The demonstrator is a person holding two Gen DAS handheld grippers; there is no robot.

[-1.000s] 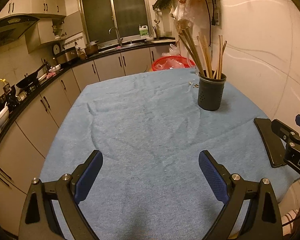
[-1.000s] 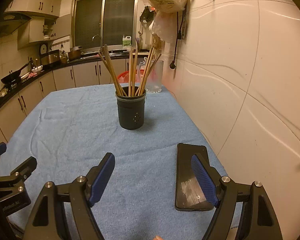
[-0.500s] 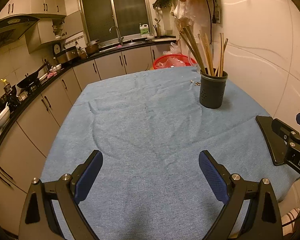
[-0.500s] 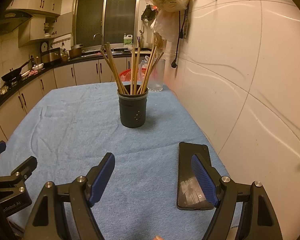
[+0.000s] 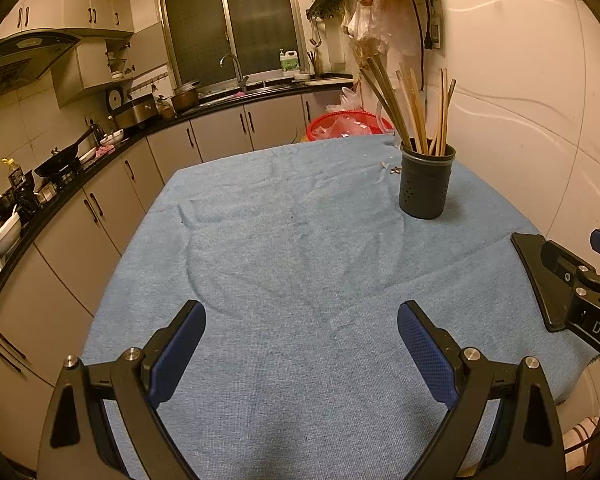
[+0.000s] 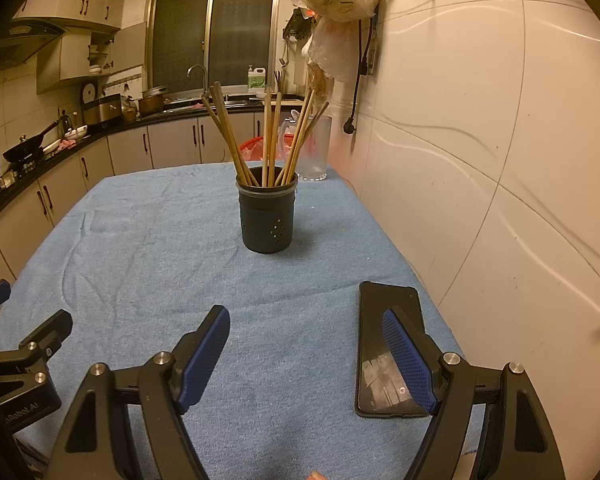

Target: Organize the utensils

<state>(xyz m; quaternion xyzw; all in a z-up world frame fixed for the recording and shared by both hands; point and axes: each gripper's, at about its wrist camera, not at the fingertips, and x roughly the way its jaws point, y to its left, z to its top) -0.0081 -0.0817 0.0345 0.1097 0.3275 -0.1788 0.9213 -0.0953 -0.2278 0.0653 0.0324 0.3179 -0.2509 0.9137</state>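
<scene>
A dark perforated utensil holder [image 5: 426, 186] [image 6: 268, 218] stands upright on the blue table cloth [image 5: 284, 240], at the far right near the wall. Several wooden chopsticks [image 5: 414, 116] [image 6: 270, 140] lean in it, fanned outward. My left gripper [image 5: 300, 320] hovers open over the near part of the cloth, with nothing between its blue pads. My right gripper [image 6: 306, 320] is open too and holds nothing; its right finger overlaps a black phone [image 6: 374, 340]. Both grippers are well short of the holder. The right gripper's finger [image 5: 568, 276] shows at the left wrist view's right edge.
The phone [image 5: 534, 276] lies flat near the table's right edge by the white wall. A clear glass jug [image 6: 316, 148] stands behind the holder. Small scraps [image 5: 392, 167] lie left of the holder. Kitchen counters and cabinets run along the left and back.
</scene>
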